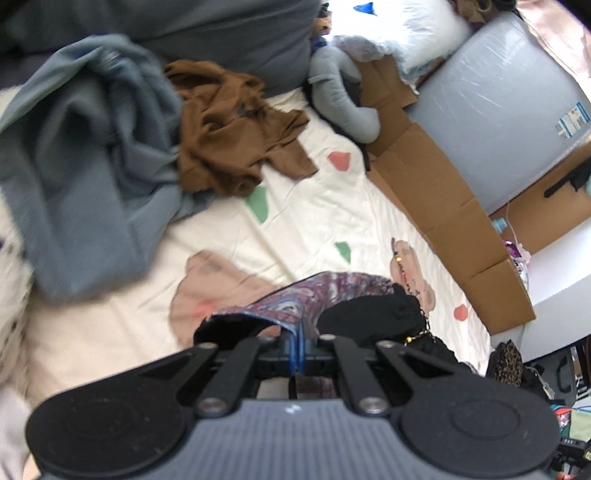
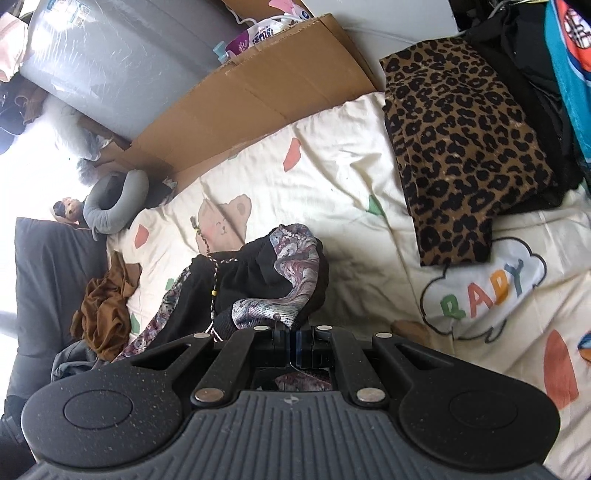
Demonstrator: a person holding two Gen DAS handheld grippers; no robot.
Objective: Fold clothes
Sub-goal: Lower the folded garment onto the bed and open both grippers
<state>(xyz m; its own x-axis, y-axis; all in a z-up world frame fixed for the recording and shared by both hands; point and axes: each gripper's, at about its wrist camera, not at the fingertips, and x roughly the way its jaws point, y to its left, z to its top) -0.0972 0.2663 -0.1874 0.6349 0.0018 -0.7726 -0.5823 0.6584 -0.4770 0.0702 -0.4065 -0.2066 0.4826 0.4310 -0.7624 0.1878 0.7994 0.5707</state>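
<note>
A purple paisley garment with black lining [image 1: 325, 291] lies bunched on the cream bed sheet [image 1: 303, 206]. My left gripper [image 1: 297, 349] is shut on its edge. The same garment [image 2: 280, 273] shows in the right wrist view, with a beaded drawstring across it, and my right gripper [image 2: 295, 341] is shut on another edge of it. A crumpled brown shirt [image 1: 229, 144] and a grey-blue garment [image 1: 92, 155] lie further up the bed. A folded leopard-print garment [image 2: 458, 151] lies to the right of the right gripper.
A grey neck pillow [image 1: 343, 92], flattened cardboard [image 1: 443, 206] and a grey plastic-wrapped block [image 1: 509, 110] border the bed's far side. A dark pillow [image 1: 221, 29] lies at the head. Black and teal clothes [image 2: 546, 74] are piled beyond the leopard garment.
</note>
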